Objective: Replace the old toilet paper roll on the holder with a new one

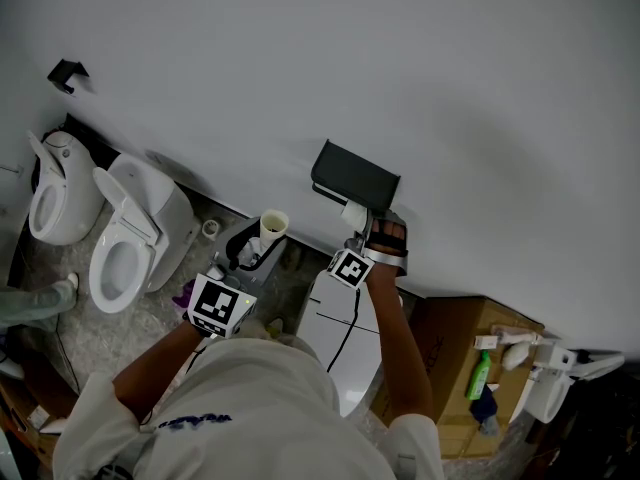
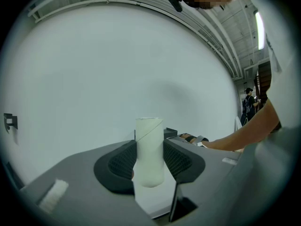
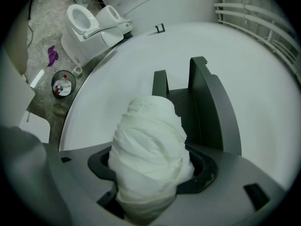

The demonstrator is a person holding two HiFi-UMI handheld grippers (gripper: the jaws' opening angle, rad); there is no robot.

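An empty pale cardboard core [image 2: 149,149] stands upright between the pads of my left gripper [image 2: 149,163], which is shut on it. From the head view, that core [image 1: 273,227] is held out left of the holder by the left gripper [image 1: 262,248]. My right gripper [image 3: 151,173] is shut on a full white toilet paper roll [image 3: 150,149] with loose, wrinkled wraps. The dark grey wall holder [image 3: 204,102] stands just beyond the roll. In the head view the right gripper [image 1: 355,230] holds the roll [image 1: 353,213] right under the black holder [image 1: 356,176].
Two white toilets [image 1: 125,238] stand by the wall at the left, near a purple rag [image 1: 185,293] on the floor. A round bin [image 3: 63,84] sits on the floor. A white cistern [image 1: 345,333] is below my arms. At the right, a cardboard box [image 1: 450,338] holds a green bottle [image 1: 480,376].
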